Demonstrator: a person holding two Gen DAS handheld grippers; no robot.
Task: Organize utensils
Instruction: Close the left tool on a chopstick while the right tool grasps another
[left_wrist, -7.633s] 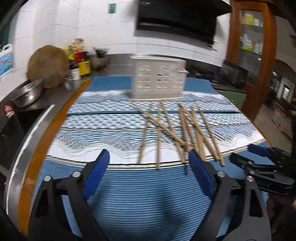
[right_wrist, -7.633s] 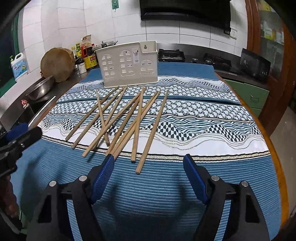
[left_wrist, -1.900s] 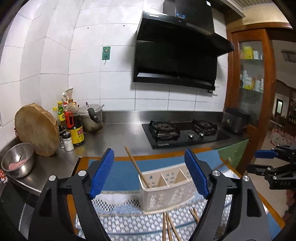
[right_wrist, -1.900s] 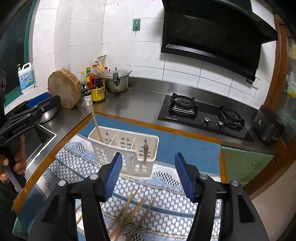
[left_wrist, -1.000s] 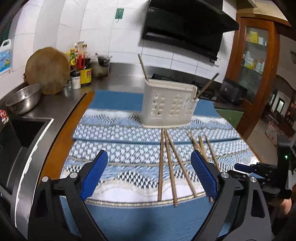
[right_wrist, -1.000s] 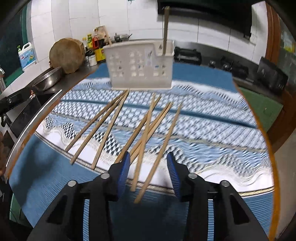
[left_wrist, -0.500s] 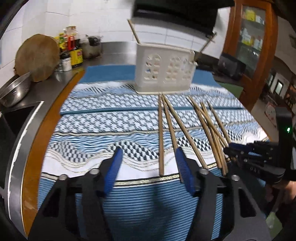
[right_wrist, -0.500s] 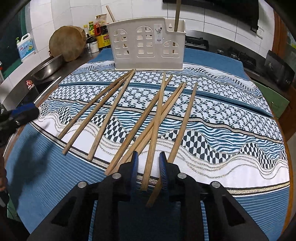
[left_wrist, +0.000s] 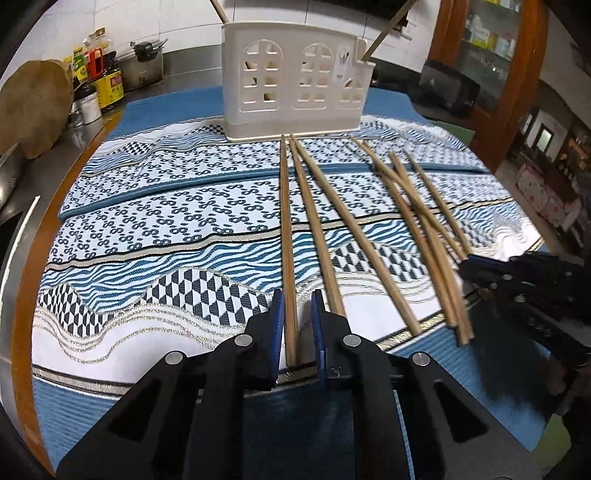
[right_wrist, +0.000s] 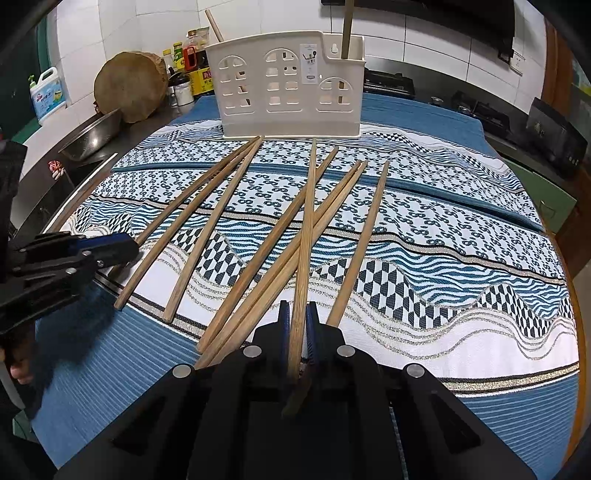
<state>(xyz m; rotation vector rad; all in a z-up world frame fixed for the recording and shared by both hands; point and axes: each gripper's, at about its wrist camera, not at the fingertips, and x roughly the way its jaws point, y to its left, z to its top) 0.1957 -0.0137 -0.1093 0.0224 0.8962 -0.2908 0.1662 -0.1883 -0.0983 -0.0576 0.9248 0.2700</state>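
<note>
My right gripper (right_wrist: 295, 325) pinches one long wooden chopstick (right_wrist: 303, 236) near its end, ready to lift it to the white slotted plastic caddy (right_wrist: 288, 88). My left gripper (left_wrist: 297, 325) has just been narrowing around another chopstick (left_wrist: 287, 236), which lies against one pad with a gap at the other.

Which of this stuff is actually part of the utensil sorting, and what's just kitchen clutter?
Job:
wooden chopsticks on the cloth
white utensil holder

Clutter:
round chopping block
sauce bottles
steel bowl
detergent jug
</note>
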